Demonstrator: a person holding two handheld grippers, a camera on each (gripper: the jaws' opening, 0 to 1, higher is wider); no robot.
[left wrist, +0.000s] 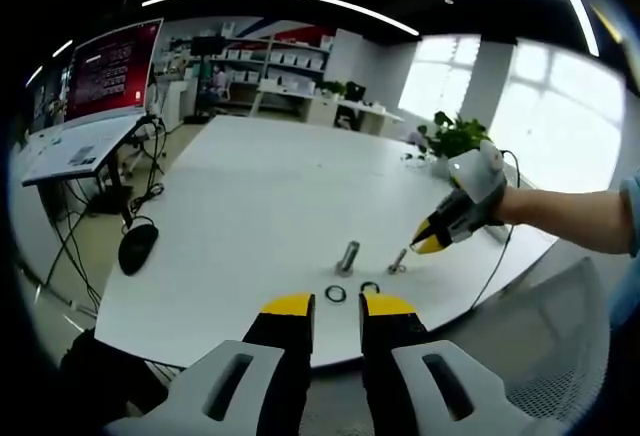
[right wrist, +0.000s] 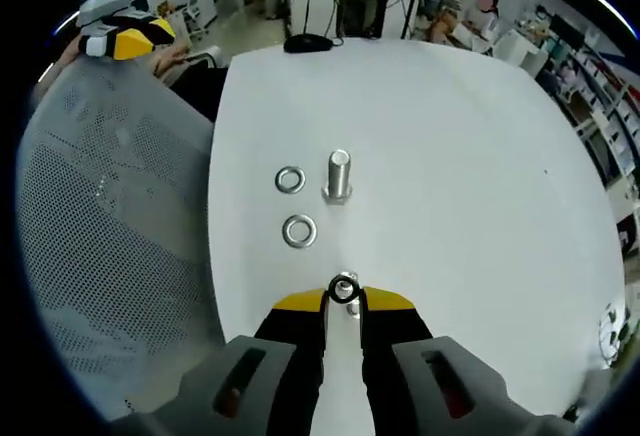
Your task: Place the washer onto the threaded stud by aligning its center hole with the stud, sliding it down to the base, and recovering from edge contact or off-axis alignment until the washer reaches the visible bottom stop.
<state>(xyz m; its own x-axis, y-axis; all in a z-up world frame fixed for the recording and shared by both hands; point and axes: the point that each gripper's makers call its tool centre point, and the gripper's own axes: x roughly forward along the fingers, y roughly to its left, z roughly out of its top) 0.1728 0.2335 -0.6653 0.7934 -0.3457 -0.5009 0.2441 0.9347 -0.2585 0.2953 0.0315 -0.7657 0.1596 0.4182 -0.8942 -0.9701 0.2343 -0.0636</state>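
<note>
Pinched between the right gripper [right wrist: 343, 301]'s closed tips, a dark washer [right wrist: 344, 290] hangs over the near stud [right wrist: 346, 286] for threading; left gripper [left wrist: 337, 304] waits, slightly parted, empty.

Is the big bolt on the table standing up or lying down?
Standing up. In the right gripper view the bolt rises straight from the table, head down; two washers lie flat beside it.
</note>
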